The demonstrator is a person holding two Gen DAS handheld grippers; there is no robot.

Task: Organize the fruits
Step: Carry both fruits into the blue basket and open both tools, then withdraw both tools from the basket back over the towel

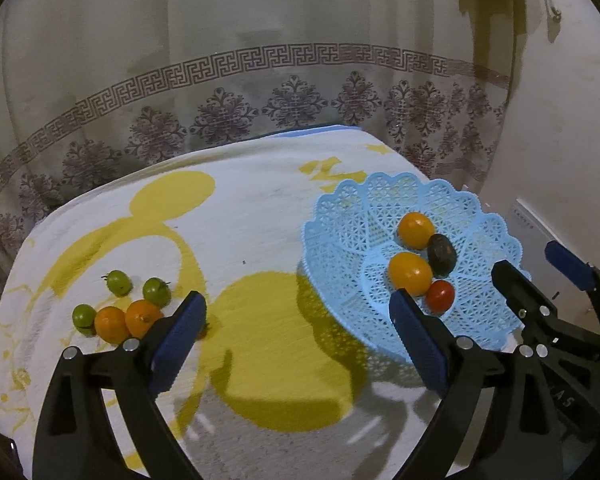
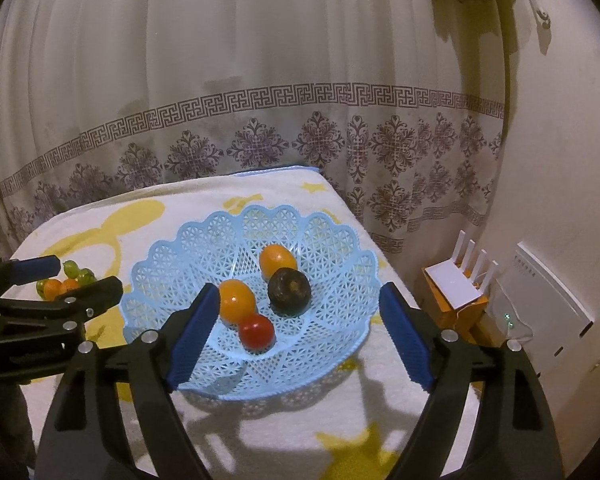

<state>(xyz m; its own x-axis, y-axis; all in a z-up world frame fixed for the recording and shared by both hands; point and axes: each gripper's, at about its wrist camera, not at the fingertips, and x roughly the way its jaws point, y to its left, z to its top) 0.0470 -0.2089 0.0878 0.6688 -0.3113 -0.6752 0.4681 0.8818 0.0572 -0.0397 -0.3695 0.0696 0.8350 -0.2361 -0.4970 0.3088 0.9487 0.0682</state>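
Both jaws released, empty. Risk: loose fruits (image 1: 120,312) at left could roll off the soft blanket (image 1: 260,232) when nudged; basket (image 1: 340,216) is light and may tip.

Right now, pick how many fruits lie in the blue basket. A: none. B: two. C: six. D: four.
D: the blue basket holds two orange fruits, one dark fruit and one red tomato; the rest lie on the cloth outside it.
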